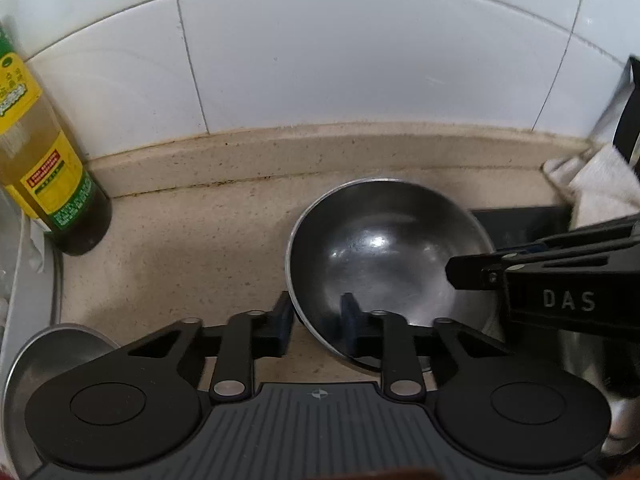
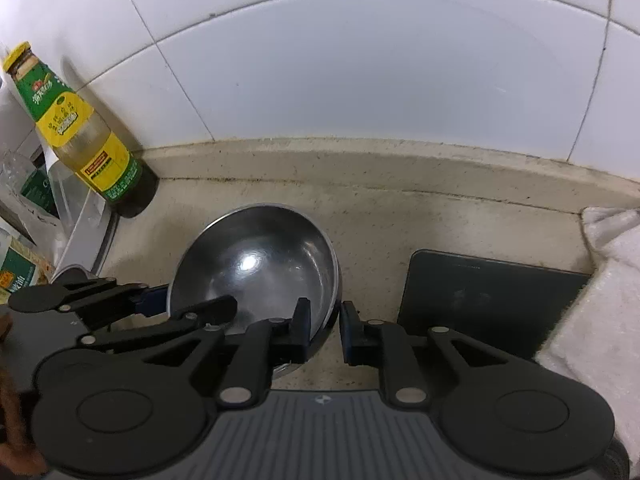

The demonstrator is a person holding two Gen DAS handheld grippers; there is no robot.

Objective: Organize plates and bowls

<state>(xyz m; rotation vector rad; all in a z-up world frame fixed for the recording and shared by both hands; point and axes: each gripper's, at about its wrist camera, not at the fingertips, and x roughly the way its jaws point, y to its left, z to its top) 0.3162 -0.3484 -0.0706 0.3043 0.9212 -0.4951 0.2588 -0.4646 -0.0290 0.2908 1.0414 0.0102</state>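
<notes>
Bowl: your steel bowl [image 1: 384, 256] sits tilted on the speckled tabletop [image 1: 192, 248], near the low ledge under the white tiled wall [image 1: 360, 60].
Left hand-held gripper: your left hand-held gripper [image 1: 316, 322] straddles the bowl's near-left rim, one finger outside and one inside; the jaws stand apart, with a gap between the outer pad and the rim.
Right hand-held gripper: your right hand-held gripper [image 2: 325, 330] straddles the near-right rim the same way, left finger inside the bowl, right finger outside; its jaws are also apart, not pressed on the metal.
Second steel dish: a flat steel plate [image 1: 56, 344] shows at the near left, partly hidden by your left gripper body.
Bottle: a bottle with a yellow and green label [image 2: 88, 136] stands at the far left by the wall, well apart from the bowl.
Dark mat: a dark flat mat [image 2: 488, 300] lies right of the bowl.
Cloth: a white cloth [image 2: 600, 292] lies at the right edge, over the mat's right side.
</notes>
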